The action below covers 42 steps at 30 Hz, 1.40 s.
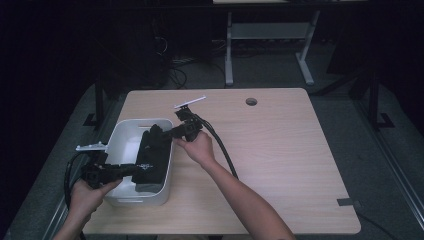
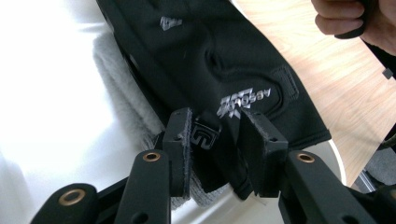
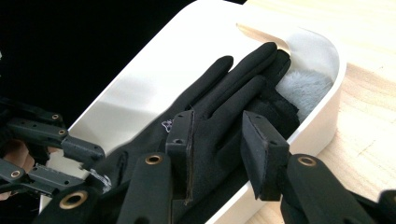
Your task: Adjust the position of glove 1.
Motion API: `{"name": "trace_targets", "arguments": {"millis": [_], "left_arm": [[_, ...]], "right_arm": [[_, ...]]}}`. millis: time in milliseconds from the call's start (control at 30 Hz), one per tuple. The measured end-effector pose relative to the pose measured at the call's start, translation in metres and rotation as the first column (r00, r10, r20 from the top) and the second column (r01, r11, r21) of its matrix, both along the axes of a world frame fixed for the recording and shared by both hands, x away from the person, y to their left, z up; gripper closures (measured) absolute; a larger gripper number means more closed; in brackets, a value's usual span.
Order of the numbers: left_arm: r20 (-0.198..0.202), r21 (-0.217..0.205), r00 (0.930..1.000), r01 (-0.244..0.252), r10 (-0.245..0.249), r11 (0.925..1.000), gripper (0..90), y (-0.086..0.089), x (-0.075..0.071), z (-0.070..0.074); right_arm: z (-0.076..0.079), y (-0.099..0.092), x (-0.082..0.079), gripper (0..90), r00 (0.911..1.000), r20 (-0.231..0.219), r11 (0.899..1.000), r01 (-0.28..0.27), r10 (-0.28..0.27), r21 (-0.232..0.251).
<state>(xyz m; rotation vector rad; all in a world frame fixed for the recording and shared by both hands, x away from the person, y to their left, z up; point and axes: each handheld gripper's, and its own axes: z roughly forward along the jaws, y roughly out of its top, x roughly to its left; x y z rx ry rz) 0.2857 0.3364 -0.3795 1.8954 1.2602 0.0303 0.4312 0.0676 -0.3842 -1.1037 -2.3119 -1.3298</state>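
Left gripper [image 2: 215, 140]: at the near end of the white bin [image 1: 120, 131], jaws partly parted either side of the black glove's [image 2: 224, 60] cuff tab; pads stand clear of the fabric, nothing clamped.
Right gripper [image 3: 217, 140]: at the far end of the bin, on its table-facing side, jaws likewise partly parted over the glove's fingers [image 3: 243, 77]; no pinch visible.
Black glove: lies lengthwise in the bin, partly over its table-facing rim, cuff toward the near end (white logo print visible beside the cuff), fingers toward the far end.
Grey fleece item [image 3: 303, 88]: in the bin beneath the glove, showing beyond the fingertips at the far end.
White bin: rounded rectangular tub with a handle slot in its far wall, on the wooden table [image 1: 280, 150], near its left edge.
Hands: 1 on each gripper, left hand [image 1: 90, 192] at the bin's near corner, right hand [image 1: 200, 147] just beside its table-facing rim.
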Motion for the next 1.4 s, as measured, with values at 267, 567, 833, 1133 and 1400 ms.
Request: {"name": "trace_targets", "arguments": {"millis": [267,567,833,1133,1400], "left_arm": [[0.013,0.002,0.9999,0.004,-0.004,1.0000,65.4,0.001,0.002,0.005],[0.033,-0.009,0.9994,0.009,-0.008,0.9999,65.2,0.000,0.004,0.012],[0.043,-0.034,0.9989,0.016,-0.015,0.9993,63.4,-0.003,0.006,0.019],[0.055,-0.041,0.9980,0.034,-0.032,0.9986,62.1,-0.012,0.009,0.025],[0.052,-0.044,0.9974,0.052,-0.049,0.9977,59.4,-0.020,0.012,0.028]], "right_arm": [[0.003,-0.005,0.001,64.1,1.0000,0.003,1.000,-0.001,0.001,0.010],[0.009,-0.012,0.000,61.8,1.0000,0.004,0.999,0.005,-0.005,0.033],[0.015,-0.020,0.001,57.1,1.0000,0.005,0.998,0.005,-0.005,0.060],[0.019,-0.028,0.001,50.4,1.0000,0.002,0.997,0.008,-0.008,0.071],[0.021,-0.038,0.001,48.5,0.9999,0.006,0.996,0.013,-0.013,0.084]]}}
